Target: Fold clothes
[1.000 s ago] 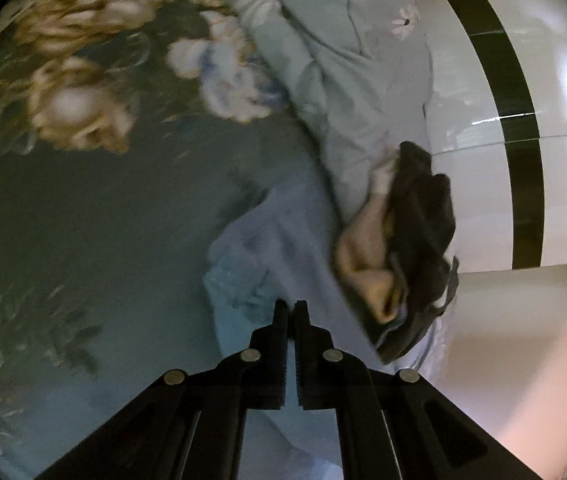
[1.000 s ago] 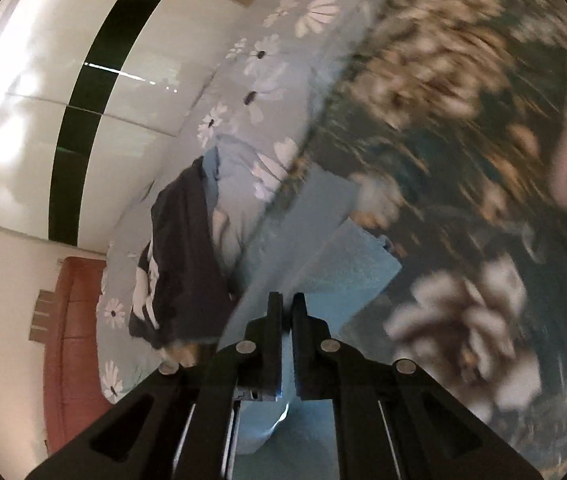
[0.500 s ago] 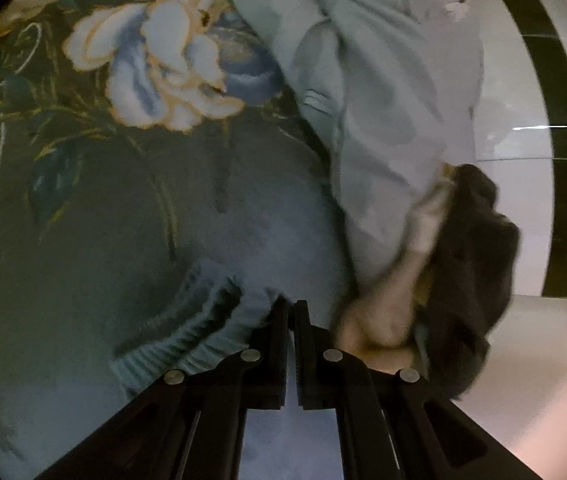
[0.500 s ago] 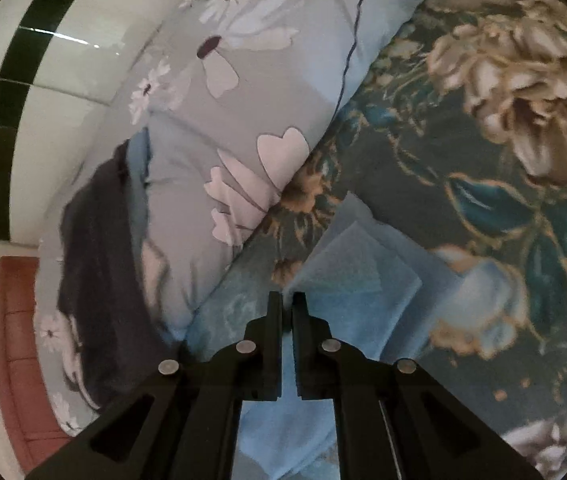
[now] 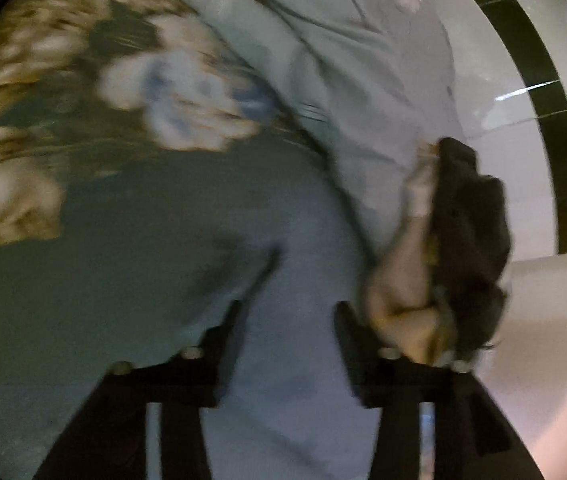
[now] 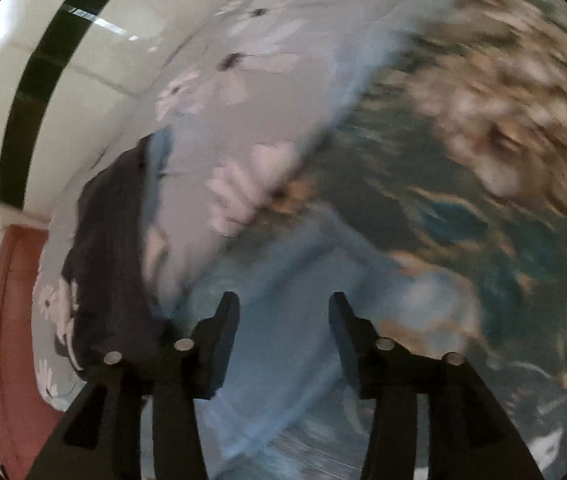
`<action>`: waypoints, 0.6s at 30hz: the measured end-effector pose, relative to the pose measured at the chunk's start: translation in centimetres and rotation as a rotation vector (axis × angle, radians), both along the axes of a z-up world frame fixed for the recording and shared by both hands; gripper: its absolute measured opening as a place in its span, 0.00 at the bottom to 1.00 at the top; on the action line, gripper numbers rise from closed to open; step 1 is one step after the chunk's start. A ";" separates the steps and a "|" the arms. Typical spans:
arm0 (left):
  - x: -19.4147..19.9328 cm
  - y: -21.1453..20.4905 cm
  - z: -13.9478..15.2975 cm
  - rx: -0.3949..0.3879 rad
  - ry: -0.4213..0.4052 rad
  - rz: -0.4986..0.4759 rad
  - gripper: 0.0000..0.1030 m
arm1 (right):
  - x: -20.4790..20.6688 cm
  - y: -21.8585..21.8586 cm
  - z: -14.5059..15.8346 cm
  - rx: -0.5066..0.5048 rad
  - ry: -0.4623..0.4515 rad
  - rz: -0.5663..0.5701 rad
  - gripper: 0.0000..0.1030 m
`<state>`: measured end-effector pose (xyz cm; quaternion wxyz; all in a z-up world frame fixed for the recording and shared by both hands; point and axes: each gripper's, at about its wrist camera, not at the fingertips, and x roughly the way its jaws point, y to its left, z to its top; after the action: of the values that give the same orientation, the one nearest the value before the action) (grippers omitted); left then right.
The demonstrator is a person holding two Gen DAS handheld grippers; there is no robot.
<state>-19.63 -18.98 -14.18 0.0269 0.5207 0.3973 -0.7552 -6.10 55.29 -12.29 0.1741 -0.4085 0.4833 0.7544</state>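
A light blue folded garment (image 5: 303,280) lies on the dark green flowered bedspread (image 5: 103,260). My left gripper (image 5: 287,312) hovers just over it; its jaws are opening, and the cloth lies below them, not pinched. In the right wrist view the same blue garment (image 6: 283,320) lies under my right gripper (image 6: 283,304), whose jaws are also opening with no cloth pressed between the pads. Both views are blurred by motion.
A pale blue daisy-print pillow (image 6: 251,112) lies beside the garment. A pile of dark and tan clothes (image 5: 463,248) rests against it, seen also as a dark heap (image 6: 107,248). White tiled floor with a black stripe (image 5: 543,120) and a red-brown board (image 6: 11,340) border the bed.
Both grippers were shut on the blue garment and now stand apart, the cloth let go. Both have sunk closer to the bed.
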 end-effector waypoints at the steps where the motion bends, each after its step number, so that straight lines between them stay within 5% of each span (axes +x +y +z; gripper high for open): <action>1: 0.9 -0.3 -0.7 -0.005 -0.018 0.005 0.53 | 0.7 0.3 -0.9 -0.029 -0.020 -0.018 0.48; 8: 4.1 -0.3 -6.2 0.145 -0.108 0.118 0.54 | 1.3 0.1 -5.2 -0.214 0.029 -0.126 0.48; 14: 3.1 1.0 -6.3 0.139 -0.081 0.133 0.58 | -0.9 -0.8 -5.6 -0.181 0.054 -0.147 0.47; 16: 2.4 1.5 -6.0 0.128 -0.068 0.123 0.56 | -1.1 -0.9 -5.4 -0.161 0.038 -0.158 0.19; 18: 1.9 2.0 -5.7 0.116 -0.057 0.119 0.55 | -1.1 -0.9 -5.4 -0.165 0.025 -0.163 0.11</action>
<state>-17.77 -16.99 -19.91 0.0527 0.5182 0.4697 -0.7129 -7.19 54.42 -17.68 0.1944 -0.3713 0.5776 0.7005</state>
